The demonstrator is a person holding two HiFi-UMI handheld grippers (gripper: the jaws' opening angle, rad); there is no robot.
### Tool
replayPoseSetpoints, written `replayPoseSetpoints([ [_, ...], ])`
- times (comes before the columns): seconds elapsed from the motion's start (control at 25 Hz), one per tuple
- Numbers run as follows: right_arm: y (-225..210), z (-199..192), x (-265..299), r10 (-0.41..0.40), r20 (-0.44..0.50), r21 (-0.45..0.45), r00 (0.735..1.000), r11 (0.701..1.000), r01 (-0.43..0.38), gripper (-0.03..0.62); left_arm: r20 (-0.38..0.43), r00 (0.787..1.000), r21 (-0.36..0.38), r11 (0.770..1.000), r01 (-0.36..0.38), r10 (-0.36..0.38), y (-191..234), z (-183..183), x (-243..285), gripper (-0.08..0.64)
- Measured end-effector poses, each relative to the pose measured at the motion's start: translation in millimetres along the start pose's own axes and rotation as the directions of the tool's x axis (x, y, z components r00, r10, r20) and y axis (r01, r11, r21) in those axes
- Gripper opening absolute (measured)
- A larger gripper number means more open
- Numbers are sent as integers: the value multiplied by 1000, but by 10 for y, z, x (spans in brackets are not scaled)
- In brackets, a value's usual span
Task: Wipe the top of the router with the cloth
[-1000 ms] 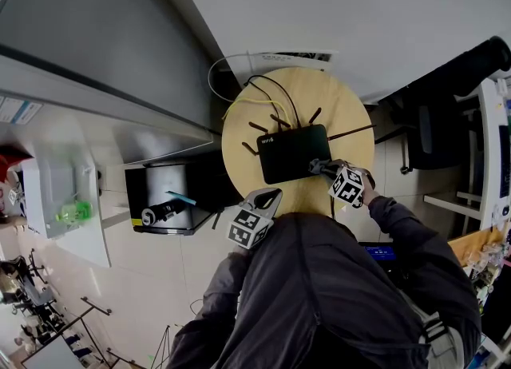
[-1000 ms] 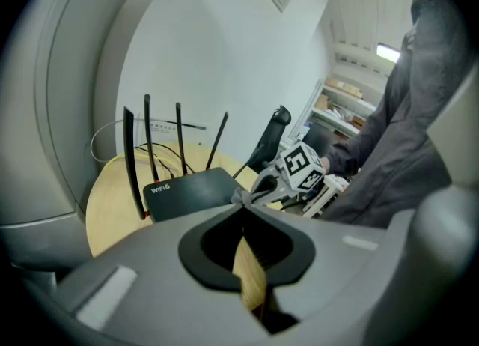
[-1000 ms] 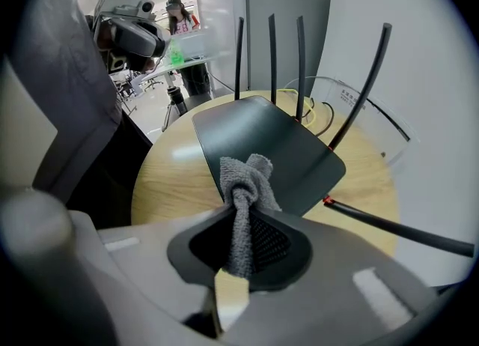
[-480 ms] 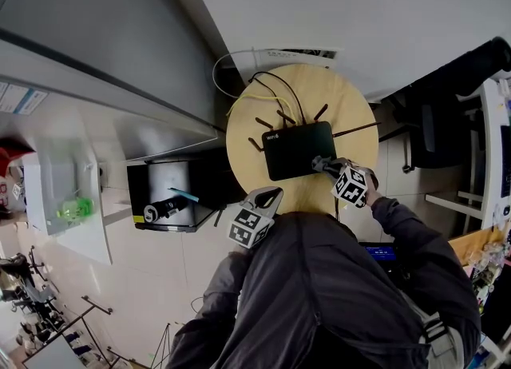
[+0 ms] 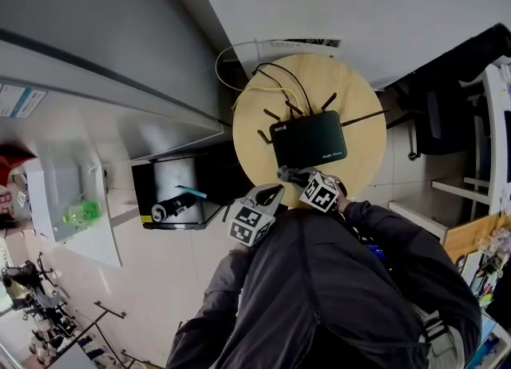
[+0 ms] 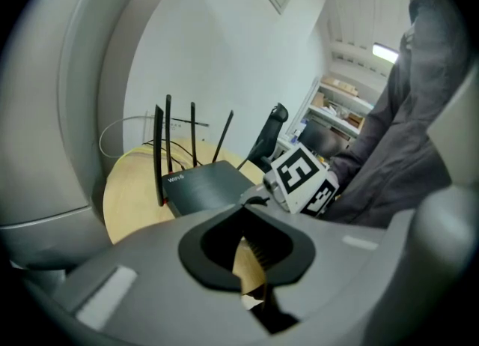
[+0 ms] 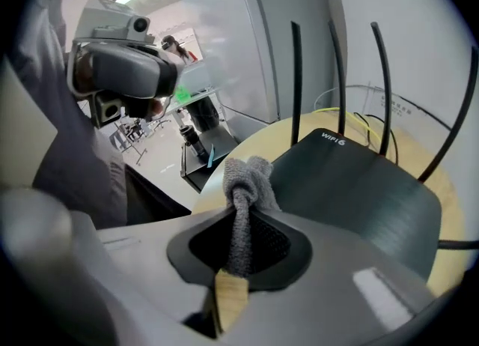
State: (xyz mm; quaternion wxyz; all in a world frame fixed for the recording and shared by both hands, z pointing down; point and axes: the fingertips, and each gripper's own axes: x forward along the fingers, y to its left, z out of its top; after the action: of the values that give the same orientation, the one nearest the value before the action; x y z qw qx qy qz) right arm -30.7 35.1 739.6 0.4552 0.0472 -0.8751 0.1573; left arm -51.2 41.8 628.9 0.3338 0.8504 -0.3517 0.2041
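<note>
The left gripper [image 5: 270, 195] hangs at the near edge of the round wooden table [image 5: 363, 160], its jaws together with nothing between them. Just to its right, the right gripper [image 5: 289, 174] is clamped on a grey cloth [image 7: 247, 176]. The cloth's bunched end sticks out past the jaw tips at the near left corner of the black router [image 5: 310, 140]. The router lies flat at mid-table, with its antennas [image 7: 295, 82] raised along the far side and cables [image 5: 275, 81] trailing off behind.
</note>
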Motion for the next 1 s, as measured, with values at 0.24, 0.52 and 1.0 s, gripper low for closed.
replayPoseSetpoints([
  [0.24, -7, -41, 346, -6, 1, 229, 1000, 973, 6, 38, -22, 999, 5, 1000, 26, -26, 84, -111, -114, 0],
  [0.52, -392, -426, 195, -79, 46, 555, 996, 831, 40, 38, -35, 997, 38, 997, 72, -70, 68, -117, -81, 0],
  [1.0, -804, -952, -288, -187, 56, 709, 981, 699, 93, 38, -74, 991, 91, 989, 116, -110, -52, -36, 70, 0],
])
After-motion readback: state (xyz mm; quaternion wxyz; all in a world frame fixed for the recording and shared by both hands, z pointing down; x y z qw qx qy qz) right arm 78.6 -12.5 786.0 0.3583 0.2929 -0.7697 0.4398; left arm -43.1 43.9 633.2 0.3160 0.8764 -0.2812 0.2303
